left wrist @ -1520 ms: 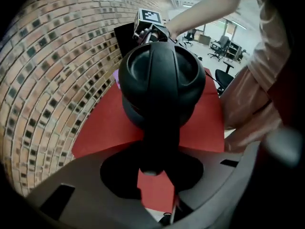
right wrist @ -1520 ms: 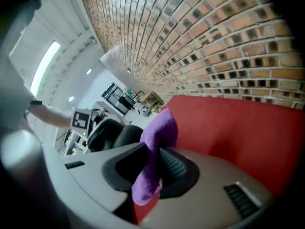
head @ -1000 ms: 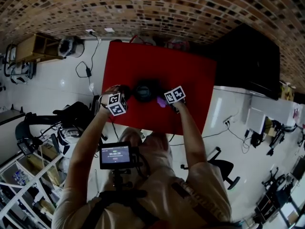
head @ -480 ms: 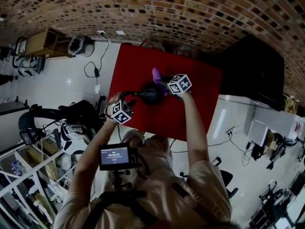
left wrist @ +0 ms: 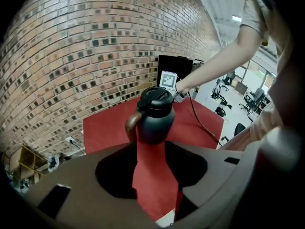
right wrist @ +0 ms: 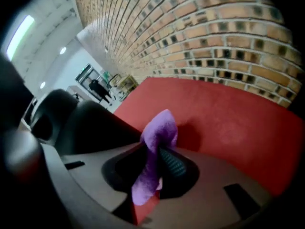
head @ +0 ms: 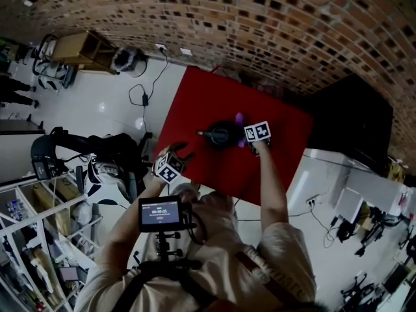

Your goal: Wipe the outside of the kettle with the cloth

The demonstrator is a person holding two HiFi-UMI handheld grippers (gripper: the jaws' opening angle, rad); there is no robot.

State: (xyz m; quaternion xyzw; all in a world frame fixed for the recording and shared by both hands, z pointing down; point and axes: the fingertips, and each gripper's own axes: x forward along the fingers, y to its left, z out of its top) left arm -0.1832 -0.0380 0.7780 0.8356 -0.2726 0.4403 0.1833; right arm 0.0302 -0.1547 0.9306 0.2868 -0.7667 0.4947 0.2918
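Head view: the kettle (head: 223, 135) stands upright near the middle of the red table (head: 266, 171), with bare tabletop all round it. The left gripper (head: 181, 152) hangs near the table edge on the kettle's spout side, apart from the kettle. The right gripper (head: 247, 142) is just beside the kettle's other side with the purple cloth (head: 240, 118). Beyond the kettle runs a brick wall (head: 273, 31), and a black cabinet (head: 351, 109) stands past the table's far corner.

Left gripper view: the left gripper (left wrist: 151, 148) has its jaws apart, with only red tabletop between them and the kettle (left wrist: 155, 116) beyond the tips. A black cable (left wrist: 200, 120) crosses the table beside the kettle.

Right gripper view: the right gripper (right wrist: 159, 149) is clamped on the cloth (right wrist: 153, 151), which sticks up past the tips. Open tabletop (right wrist: 228, 123) runs to the wall (right wrist: 214, 32).
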